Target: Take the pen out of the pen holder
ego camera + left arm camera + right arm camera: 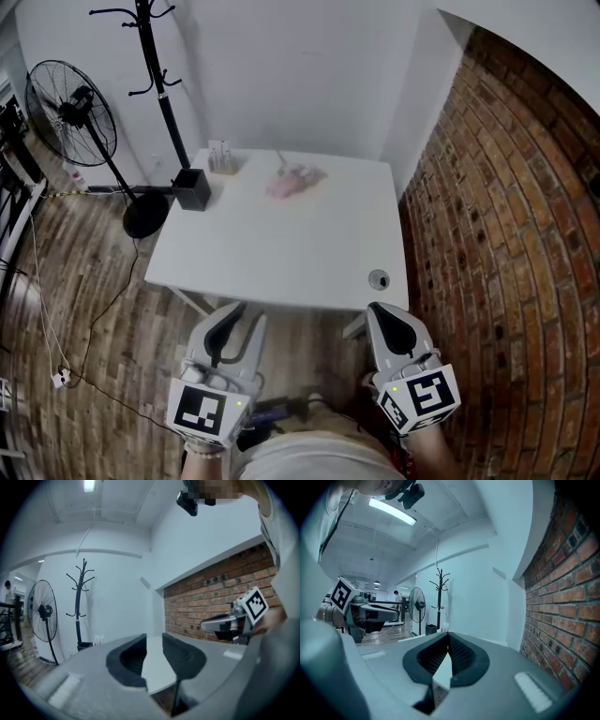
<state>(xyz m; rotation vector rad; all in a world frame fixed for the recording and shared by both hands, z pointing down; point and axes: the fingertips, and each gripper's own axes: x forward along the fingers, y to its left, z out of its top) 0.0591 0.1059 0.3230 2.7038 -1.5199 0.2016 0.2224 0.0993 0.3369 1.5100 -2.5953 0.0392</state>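
Held grey left gripper [247, 314] with jaws apart on nothing, grey right gripper [377, 309] closed tip to tip, empty; spotted black square pen holder [191, 188] well ahead of left jaws on white table [281, 248]; pen indiscernible.

Both the left gripper [239, 323] and the right gripper [382, 314] have a light grey moulded shell with two tapered fingers. The inner faces carry black ribbed pads [461, 656]. A white cube [204, 411] printed with black square markers is fitted at the rear of each shell, with a small green light [241, 403] beside the marker. The person wears a light beige garment [309, 457].
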